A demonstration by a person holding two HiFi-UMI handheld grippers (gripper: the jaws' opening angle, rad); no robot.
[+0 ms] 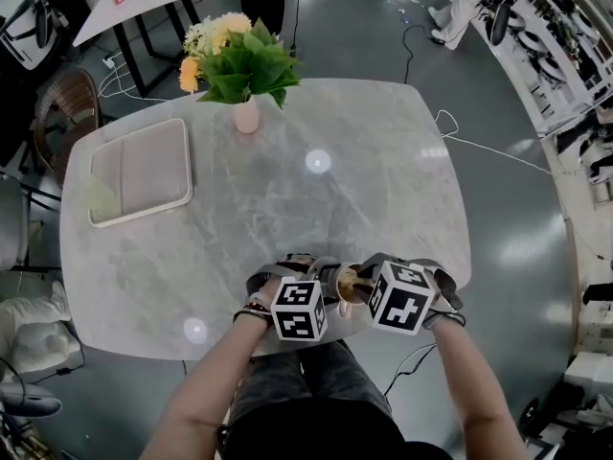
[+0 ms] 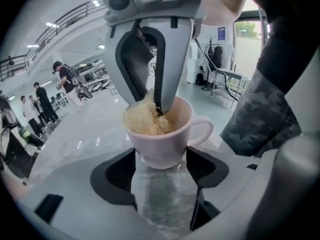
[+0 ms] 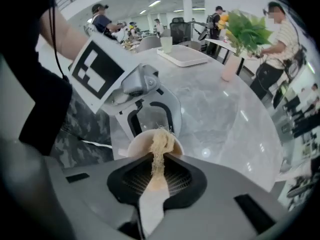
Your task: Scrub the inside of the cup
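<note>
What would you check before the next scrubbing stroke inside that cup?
1. Left gripper clamped on the cup: ok.
2. Right gripper pinching the tan fibre scrubber: ok.
3. Scrubber down inside the cup's rim: ok.
4. Cup handle clear of both grippers: ok.
5. Cup roughly upright: ok.
6. Scrubber reaching the cup's bottom: cannot tell, the fibres hide it.

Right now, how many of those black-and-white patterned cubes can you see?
2. One cube rides on the left hand-held gripper, the other cube on the right hand-held gripper, flanking the cup at the table's near edge. None appears hidden.
</note>
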